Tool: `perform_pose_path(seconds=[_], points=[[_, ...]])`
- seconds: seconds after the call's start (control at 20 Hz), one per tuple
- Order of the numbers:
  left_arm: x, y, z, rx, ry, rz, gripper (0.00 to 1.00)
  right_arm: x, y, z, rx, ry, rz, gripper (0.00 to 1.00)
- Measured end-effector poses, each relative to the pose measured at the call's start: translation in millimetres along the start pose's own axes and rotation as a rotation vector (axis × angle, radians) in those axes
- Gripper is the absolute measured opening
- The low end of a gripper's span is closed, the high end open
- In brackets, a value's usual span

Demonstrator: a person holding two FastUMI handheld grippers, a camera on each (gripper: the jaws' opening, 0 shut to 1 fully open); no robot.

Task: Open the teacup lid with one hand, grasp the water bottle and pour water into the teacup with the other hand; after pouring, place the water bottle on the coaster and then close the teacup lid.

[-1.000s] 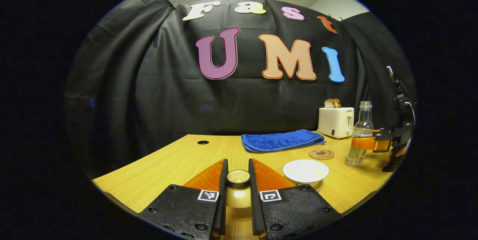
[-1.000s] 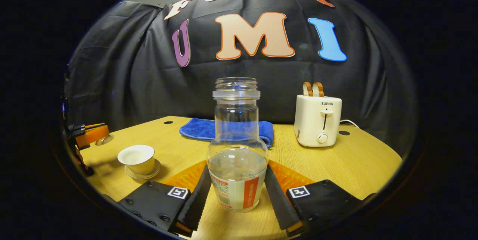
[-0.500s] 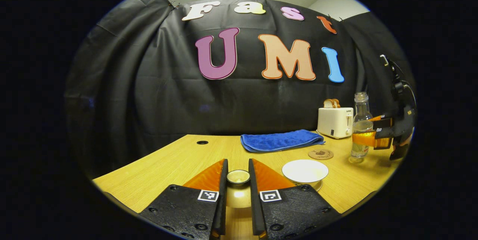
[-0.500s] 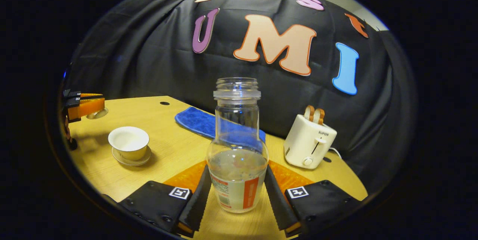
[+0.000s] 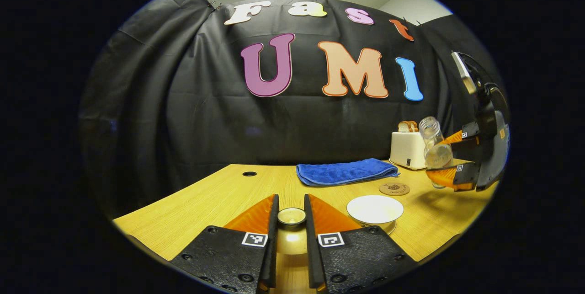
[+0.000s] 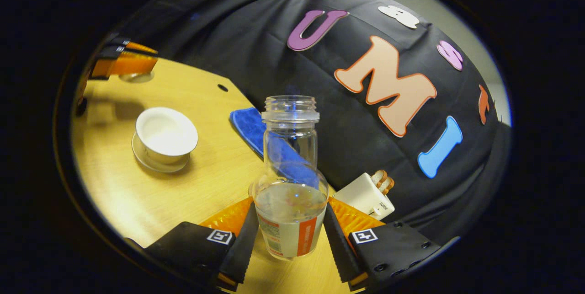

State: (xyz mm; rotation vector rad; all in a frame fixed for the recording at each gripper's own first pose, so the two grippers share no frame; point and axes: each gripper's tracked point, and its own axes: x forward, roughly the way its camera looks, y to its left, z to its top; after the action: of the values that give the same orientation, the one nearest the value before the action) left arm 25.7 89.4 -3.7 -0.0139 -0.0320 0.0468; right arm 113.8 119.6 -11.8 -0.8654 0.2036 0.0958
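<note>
A: Where is the bottle?

B: The right claw (image 6: pixel 289 234) pinches the clear glass water bottle (image 6: pixel 289 184) low on its body, lifted off the light wooden bench (image 6: pixel 137 193) and tilted, as the left gripper view shows. The open white teacup on its saucer (image 6: pixel 165 136) sits at ten o'clock from it.

A: And the lid?

B: The left claw (image 5: pixel 291 221) is pressed on the small round lid (image 5: pixel 291 216), with the round cork coaster (image 5: pixel 394 189) at two o'clock.

Dim booth, strong fisheye bending at edges.
Overhead light glaring on table (image 6: pixel 137 202); soft shadow beside cup (image 6: pixel 167 135); sharp focus.
</note>
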Motion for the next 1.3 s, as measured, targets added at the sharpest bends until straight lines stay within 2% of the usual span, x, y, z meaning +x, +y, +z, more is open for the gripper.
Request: perform_pose_path(seconds=[0.1, 0.5, 1.0, 1.3], points=[[0, 0, 0, 0.0, 0.001, 0.003, 0.25, 6, 17, 5, -0.105, -0.009, 0.008, 0.77], [0, 1, 0, 0.0, 0.001, 0.003, 0.25, 18, 38, 6, -0.396, -0.008, -0.007, 0.77], [0, 1, 0, -0.001, 0.002, 0.002, 0.25, 16, 27, 39, -0.724, -0.109, -0.119, 0.79], [1, 1, 0, -0.001, 0.002, 0.001, 0.25, 12, 21, 51, -0.864, -0.158, -0.153, 0.78]])
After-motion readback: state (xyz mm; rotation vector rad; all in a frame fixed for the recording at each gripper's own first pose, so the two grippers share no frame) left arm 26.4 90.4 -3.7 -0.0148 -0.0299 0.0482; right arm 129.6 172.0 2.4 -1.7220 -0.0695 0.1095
